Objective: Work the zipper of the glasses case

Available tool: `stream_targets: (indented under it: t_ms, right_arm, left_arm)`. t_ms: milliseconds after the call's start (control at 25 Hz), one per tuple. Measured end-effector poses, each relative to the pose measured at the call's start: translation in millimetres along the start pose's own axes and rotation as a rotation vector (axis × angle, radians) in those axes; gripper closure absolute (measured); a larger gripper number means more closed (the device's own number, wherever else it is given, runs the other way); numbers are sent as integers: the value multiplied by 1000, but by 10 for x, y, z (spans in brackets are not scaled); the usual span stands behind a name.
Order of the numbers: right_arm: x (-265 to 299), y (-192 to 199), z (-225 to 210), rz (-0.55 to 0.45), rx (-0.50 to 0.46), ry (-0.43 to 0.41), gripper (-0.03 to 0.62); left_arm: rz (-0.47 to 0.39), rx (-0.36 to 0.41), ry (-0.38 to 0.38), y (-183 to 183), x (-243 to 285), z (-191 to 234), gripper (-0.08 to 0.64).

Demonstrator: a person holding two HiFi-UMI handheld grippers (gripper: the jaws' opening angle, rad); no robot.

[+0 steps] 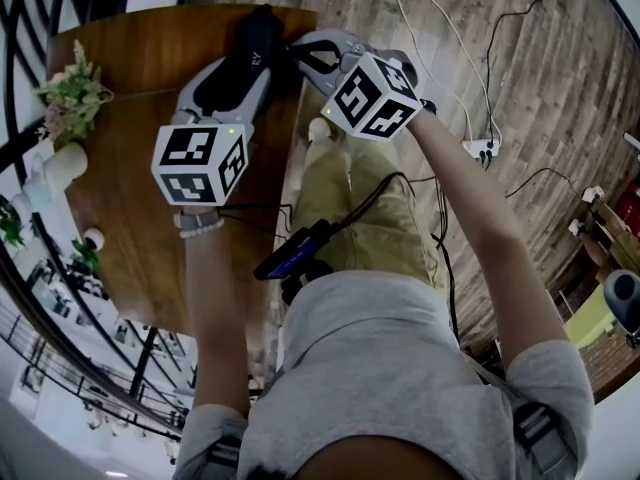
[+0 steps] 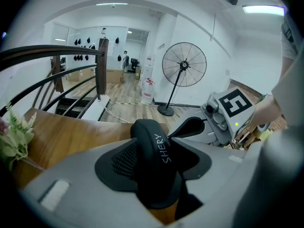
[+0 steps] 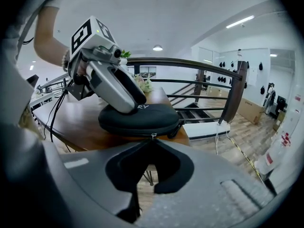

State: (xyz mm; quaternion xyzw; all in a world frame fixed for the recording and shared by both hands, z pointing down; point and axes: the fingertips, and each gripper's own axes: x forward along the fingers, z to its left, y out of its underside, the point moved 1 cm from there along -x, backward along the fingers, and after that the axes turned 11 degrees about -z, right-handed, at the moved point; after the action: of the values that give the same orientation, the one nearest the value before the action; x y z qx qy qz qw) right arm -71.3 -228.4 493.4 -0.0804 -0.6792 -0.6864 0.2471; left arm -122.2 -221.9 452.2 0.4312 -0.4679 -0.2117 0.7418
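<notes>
Head view: the glasses case (image 1: 258,38) lies at the far right edge of the wooden table (image 1: 130,58), with open floor beyond. The left gripper (image 1: 243,68) straddles it and the right gripper (image 1: 305,56) meets its floor-side rim.

Left gripper view: the fingers clamp the case across its width – table edge just past it.

Right gripper view: the fingers are pressed together on the zipper pull (image 3: 152,136) at the case's near seam, over the table corner – stair railing (image 3: 190,63) well behind.
</notes>
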Motion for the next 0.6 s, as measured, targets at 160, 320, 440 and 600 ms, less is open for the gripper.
stream_targets:
  t_ms: [160,320,440,600]
  right_arm:
    - [-37,-1,113,-1,16,17,586]
    - [-34,1,249,5,21,23,586]
    - [-40,1,356,5,35,31,586]
    - [-40,0,520,8,49,32,586]
  left_arm:
    - [-2,4,1,-2,-6,-1,327]
    - [-4,5,3,-1,-6,19,327]
    - [-7,4,10,-2,-5,23,327]
    - [-9,9,15,-1,-3,18,325]
